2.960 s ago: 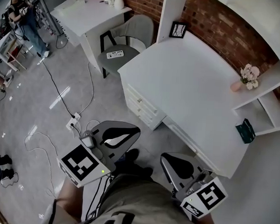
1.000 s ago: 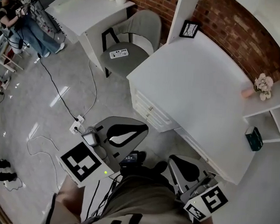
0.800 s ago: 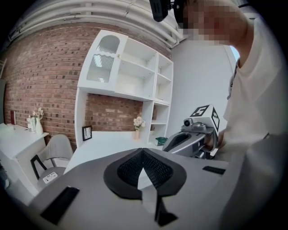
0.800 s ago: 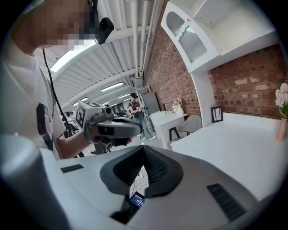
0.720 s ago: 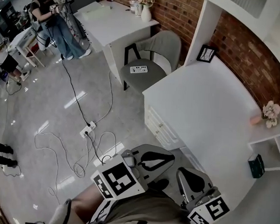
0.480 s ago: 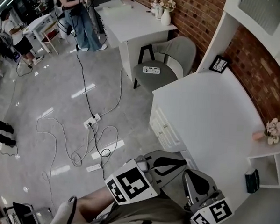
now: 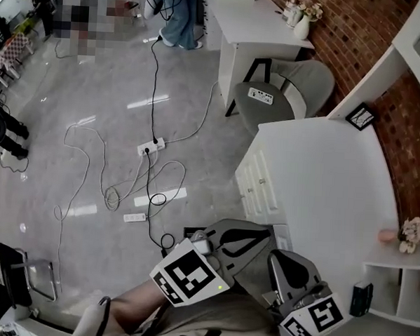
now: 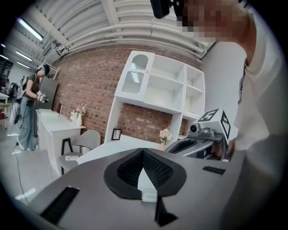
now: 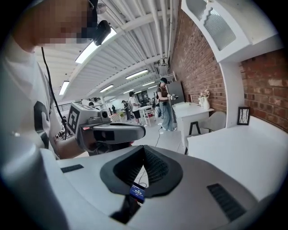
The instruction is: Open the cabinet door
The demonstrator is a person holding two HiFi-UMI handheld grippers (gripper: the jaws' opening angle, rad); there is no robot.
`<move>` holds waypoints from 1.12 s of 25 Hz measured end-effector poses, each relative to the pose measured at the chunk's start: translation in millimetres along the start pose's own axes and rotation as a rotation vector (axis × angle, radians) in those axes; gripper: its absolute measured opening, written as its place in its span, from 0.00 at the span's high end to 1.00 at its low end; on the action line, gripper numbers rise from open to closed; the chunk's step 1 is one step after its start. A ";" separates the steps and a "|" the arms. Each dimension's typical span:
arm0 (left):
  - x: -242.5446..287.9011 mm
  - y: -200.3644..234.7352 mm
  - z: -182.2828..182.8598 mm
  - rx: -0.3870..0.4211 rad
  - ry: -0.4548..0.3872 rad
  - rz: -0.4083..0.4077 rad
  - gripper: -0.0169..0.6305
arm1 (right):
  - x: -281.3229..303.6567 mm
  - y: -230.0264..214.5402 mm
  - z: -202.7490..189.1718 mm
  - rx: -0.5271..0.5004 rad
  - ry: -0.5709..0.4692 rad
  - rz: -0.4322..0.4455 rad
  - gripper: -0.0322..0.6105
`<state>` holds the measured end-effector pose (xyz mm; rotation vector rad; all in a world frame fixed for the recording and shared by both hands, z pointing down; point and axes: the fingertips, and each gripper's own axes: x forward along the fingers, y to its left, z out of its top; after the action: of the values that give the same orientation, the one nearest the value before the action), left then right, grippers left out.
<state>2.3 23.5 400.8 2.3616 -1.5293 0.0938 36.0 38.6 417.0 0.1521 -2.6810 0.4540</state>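
both tools are closed on nothing: the grey two-jaw left tool and the grey two-jaw right tool sit at 6 o'clock, jaws pressed together. over the last second the view has swung round. the white wooden desk has slid from 1 o'clock to 3 o'clock, and more grey floor shows. the white arched cabinet door is high on the white hutch, well apart from both tools, so opening hasn't begun.
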 end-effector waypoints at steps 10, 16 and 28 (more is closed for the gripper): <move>-24.9 45.0 70.8 0.114 -0.039 0.061 0.95 | -25.4 -15.9 11.8 0.019 -0.094 -0.045 0.92; 13.8 30.2 76.0 0.141 0.001 -0.094 0.95 | -32.4 -37.7 17.3 0.056 -0.129 -0.121 0.92; 101.7 79.5 138.8 0.253 -0.089 -0.394 0.95 | 4.3 -124.9 102.2 0.006 -0.222 -0.397 0.92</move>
<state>-42.6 -137.4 311.4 2.8570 -1.1129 0.0953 14.6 -113.5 367.2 0.7604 -2.7628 0.3336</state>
